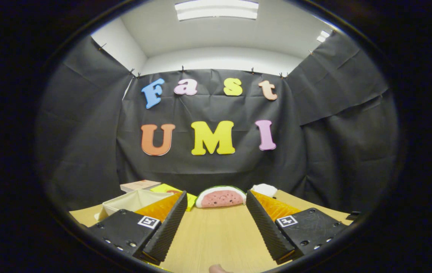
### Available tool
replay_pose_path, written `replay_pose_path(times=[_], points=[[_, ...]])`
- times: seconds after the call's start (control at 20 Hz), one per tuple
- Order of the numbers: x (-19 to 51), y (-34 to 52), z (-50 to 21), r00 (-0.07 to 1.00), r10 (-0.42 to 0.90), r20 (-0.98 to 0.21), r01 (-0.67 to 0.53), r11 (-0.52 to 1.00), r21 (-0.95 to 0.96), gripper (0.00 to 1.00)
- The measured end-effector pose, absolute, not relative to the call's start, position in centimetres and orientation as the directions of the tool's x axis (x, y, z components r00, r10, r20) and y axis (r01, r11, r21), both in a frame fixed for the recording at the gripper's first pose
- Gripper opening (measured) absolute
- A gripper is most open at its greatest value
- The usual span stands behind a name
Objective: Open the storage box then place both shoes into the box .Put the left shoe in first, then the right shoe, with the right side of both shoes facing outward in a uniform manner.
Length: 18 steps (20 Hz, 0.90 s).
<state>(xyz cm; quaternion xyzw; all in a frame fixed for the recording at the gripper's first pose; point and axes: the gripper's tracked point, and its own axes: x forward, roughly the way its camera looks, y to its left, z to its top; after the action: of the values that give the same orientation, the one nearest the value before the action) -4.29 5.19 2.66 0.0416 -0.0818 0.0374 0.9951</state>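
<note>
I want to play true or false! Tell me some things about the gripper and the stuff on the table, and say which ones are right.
1. The gripper is open, with nothing between its fingers. True.
2. A watermelon-slice toy sits just beyond the fingers. True.
3. The gripper is squeezing the watermelon-slice toy. False: the toy lies past the fingers, and neither finger touches it.
4. A pale open box stands behind one of the fingers. True.
5. The table is made of glass. False: it has a light wood surface.
</note>
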Motion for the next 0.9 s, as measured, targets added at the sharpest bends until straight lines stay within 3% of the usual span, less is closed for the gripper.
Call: replay_pose_path(times=[0.65, 0.9], points=[[-3.5, 4.4, -0.1, 0.991, 0.061, 0.115, -0.072, 0.993, 0.092, 0.96], [-4.0, 3.5, 0.9, 0.982, 0.053, 0.18, -0.076, 0.989, 0.124, 0.96]])
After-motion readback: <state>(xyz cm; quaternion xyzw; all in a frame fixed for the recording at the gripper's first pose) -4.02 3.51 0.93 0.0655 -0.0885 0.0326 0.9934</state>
